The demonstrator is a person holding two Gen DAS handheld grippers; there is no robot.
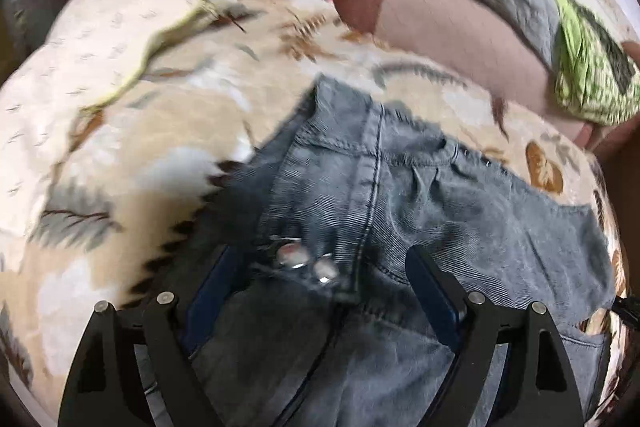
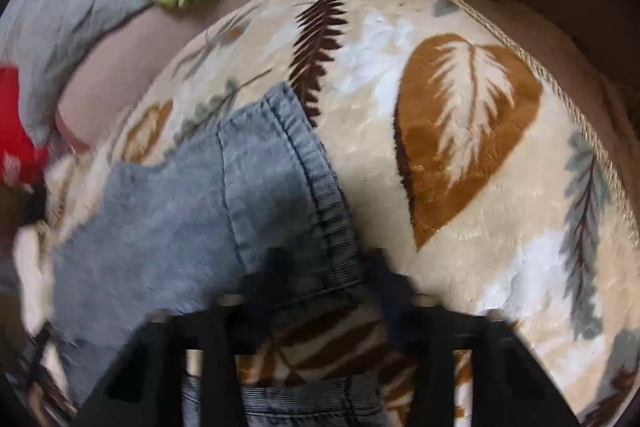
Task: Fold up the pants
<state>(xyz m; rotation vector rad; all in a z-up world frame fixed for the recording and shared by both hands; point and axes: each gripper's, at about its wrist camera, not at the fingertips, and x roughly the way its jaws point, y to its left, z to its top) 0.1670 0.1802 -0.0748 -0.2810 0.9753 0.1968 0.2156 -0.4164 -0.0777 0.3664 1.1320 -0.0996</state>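
- Pants (image 1: 420, 195): one pair, grey-blue denim, ribbed weave, stitched seams, lying on the blanket under both tongs.
- Snaps (image 1: 294, 254): two round, shiny metal ones between the left tongs' fingers.
- Left tongs (image 1: 320, 279): spread wide over the fly, gripping nothing.
- Right tongs (image 2: 324, 271): blurred, fingers fairly close around the gathered waistband; grip unclear.
- Blanket (image 2: 460, 131): one, plush, cream, leaf-patterned, cord-edged.

I am holding left gripper (image 1: 320, 275) jaws spread wide; right gripper (image 2: 324, 275) jaws narrowed, pinching denim between fingers.
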